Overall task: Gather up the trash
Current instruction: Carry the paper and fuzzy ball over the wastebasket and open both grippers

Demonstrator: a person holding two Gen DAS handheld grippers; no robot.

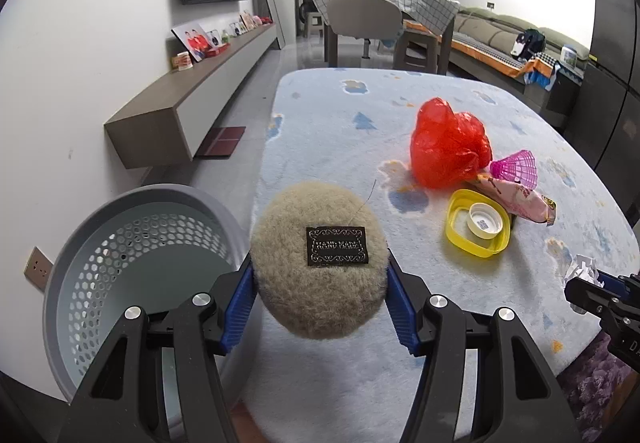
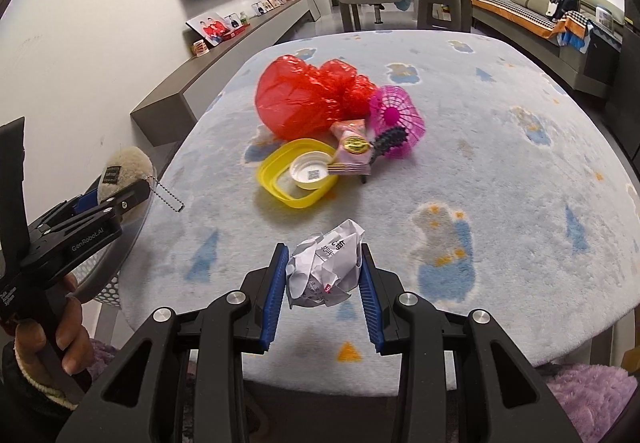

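Two tools are at work over a bench (image 2: 500, 179) covered in pale blue plush; the left tool (image 1: 320, 283) has its blue pads pressed against both sides of a round beige fuzzy pouch (image 1: 320, 259) with a black label, its jaws about half spread around it; the pouch hangs just beside the rim of a grey perforated bin (image 1: 132, 267), which stands to the left of the bench edge, and a bead chain (image 2: 170, 197) dangles from the pouch in the right wrist view; a hand (image 2: 60, 335) grips the left tool's handle there. The right tool (image 2: 324, 271) is nearly closed, its pads clamped on a crumpled ball of printed white paper (image 2: 324, 267) near the bench's front edge. Farther back on the bench lies a cluster: a red plastic bag (image 2: 308, 99), a pink mesh net (image 2: 396, 115) just beside it, a pink snack wrapper (image 2: 352, 151), and a yellow lid (image 2: 292, 179) with a white bottle cap (image 2: 310, 173) resting inside it; this cluster is well apart from both tools.
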